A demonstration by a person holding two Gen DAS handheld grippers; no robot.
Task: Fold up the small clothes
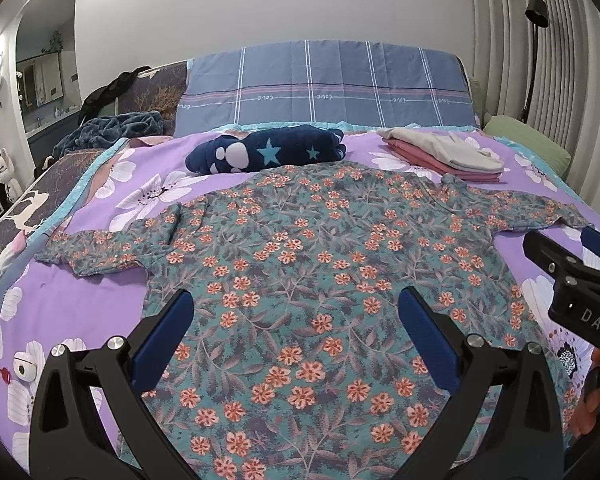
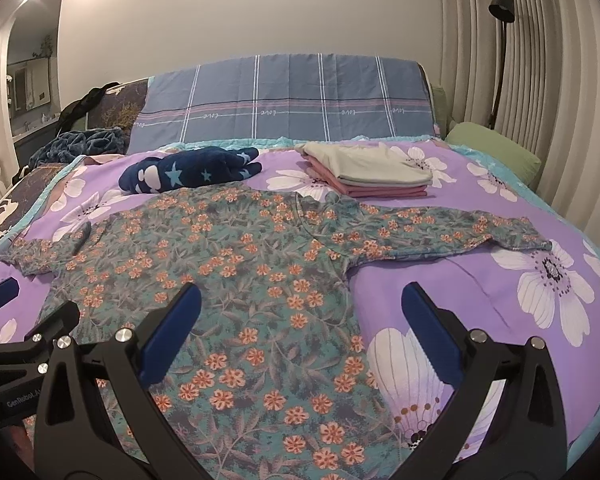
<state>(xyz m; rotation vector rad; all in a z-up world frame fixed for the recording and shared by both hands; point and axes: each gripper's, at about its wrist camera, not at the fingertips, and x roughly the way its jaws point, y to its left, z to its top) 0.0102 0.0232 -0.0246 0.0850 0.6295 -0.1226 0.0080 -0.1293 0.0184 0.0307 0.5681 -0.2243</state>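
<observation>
Two claws, left claw and right claw, both spread wide, pinching nothing. Floral shirt flat at bed centre, sleeves out; folded pile at one o'clock; starry bundle, perhaps fleece, eleven o'clock.

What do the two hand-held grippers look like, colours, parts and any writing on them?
Both are alike: the left hand-held gripper and right hand-held gripper have black angular frames, silver round bolts and flat blue finger pads. White lettering shows on their sides, "DAS" on the right one and "GenRobot" on the left. No cables or sleeves show.
</observation>
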